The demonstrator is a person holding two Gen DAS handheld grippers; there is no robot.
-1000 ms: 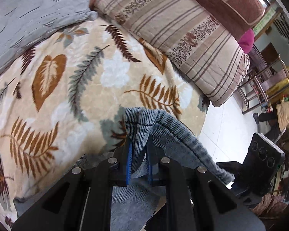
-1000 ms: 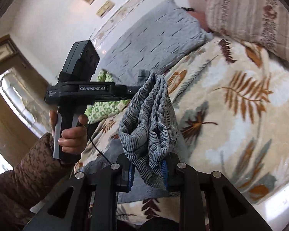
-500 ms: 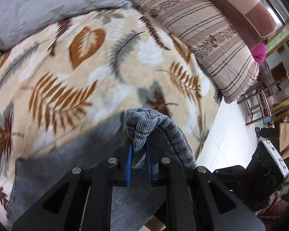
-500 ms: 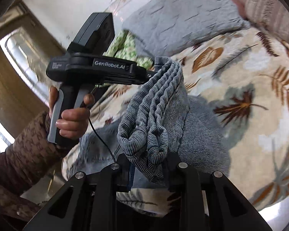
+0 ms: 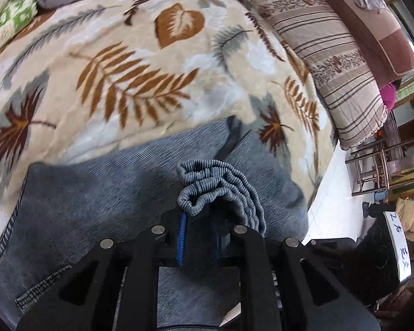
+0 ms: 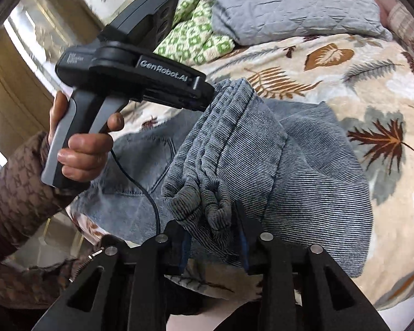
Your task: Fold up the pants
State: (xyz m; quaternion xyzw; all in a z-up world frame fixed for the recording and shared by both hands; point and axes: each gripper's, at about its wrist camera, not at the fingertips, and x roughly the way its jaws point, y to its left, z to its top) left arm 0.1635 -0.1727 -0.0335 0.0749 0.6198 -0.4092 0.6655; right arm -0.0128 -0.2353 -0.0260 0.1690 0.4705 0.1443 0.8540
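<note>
Blue-grey ribbed pants (image 5: 102,209) lie on the leaf-print bed, with a back pocket showing in the right wrist view (image 6: 140,162). My left gripper (image 5: 197,218) is shut on a bunched hem end of the pants (image 5: 207,190). It also shows in the right wrist view (image 6: 207,96), held in a hand. My right gripper (image 6: 212,226) is shut on the other bunched end (image 6: 207,201). The gathered edge stretches between the two grippers above the lower layer of the pants (image 6: 317,182).
A leaf-print blanket (image 5: 124,69) covers the bed. A grey pillow (image 6: 289,5) and a green patterned cloth (image 6: 196,38) lie at the head. A striped quilt (image 5: 331,55) lies along the far side. The bed edge and white floor (image 5: 334,193) are at right.
Both grippers have carried the held pant ends across and down over the rest of the pants. More of the pants now lies under the grippers.
</note>
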